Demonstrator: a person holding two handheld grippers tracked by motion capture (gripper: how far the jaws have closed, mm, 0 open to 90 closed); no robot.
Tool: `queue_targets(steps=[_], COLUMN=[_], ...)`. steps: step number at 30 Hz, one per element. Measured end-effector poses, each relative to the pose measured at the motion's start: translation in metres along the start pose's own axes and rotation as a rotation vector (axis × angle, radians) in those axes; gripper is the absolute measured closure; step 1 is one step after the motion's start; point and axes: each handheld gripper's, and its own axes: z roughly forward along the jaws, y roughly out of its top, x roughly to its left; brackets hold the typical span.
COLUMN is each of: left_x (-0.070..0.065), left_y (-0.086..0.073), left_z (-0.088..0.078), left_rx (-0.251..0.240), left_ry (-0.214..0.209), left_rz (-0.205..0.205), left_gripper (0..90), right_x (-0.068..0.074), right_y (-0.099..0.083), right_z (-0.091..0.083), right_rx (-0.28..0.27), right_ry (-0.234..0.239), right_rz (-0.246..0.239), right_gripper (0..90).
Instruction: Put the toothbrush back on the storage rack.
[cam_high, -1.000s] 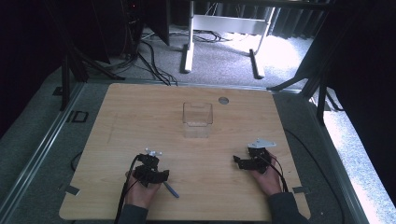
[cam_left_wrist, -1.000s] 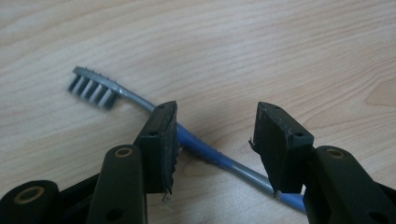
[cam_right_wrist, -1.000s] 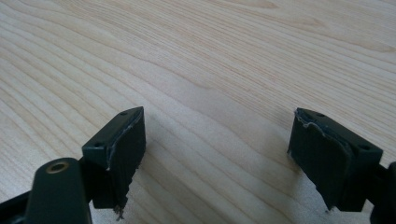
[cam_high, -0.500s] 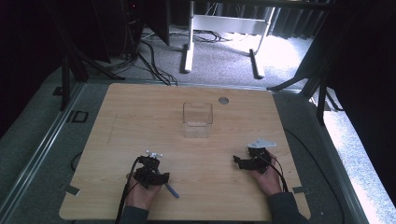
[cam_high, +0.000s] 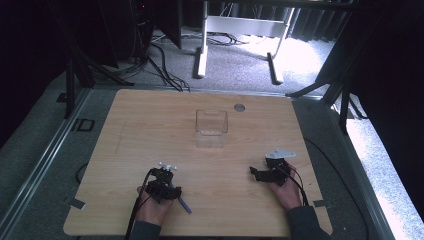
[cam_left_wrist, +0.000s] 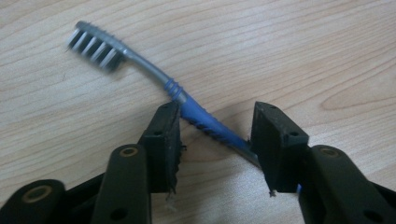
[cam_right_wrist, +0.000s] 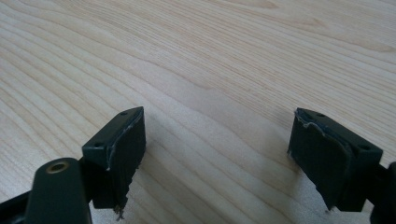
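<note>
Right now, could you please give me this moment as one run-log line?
left gripper: jaws just closing around toothbrush, not gripping | right gripper: open, nothing between | clear box: mid-table, untouched

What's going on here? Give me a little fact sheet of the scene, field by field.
Surface: wooden table
Left gripper: jaws have just been closing around the toothbrush handle, not yet clamped
Toothbrush: blue and grey, lying flat, bristles away from the gripper
Right gripper: open, nothing between its jaws
Clear container: upright, mid-table, apart from both grippers
</note>
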Motion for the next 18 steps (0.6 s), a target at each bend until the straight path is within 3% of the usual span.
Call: queue_targets(steps=[8, 14, 18], left_x=[-0.006, -0.011, -0.014], left_y=[0.000, 0.000, 0.000], left_z=[0.000, 0.000, -0.001], left_rx=[0.024, 0.040, 0.048], left_ry=[0.002, 0.022, 0.039], left_rz=[0.026, 0.079, 0.123], left_gripper=[65.4, 79.9, 82.5], right_x=[0.000, 0.000, 0.000], right_y=[0.000, 0.000, 0.000], right_z=[0.000, 0.000, 0.000], right_rx=[0.000, 0.000, 0.000], right_ry=[0.000, 0.000, 0.000], right_rz=[0.000, -0.002, -0.003], right_gripper=[18.6, 18.6, 18.6])
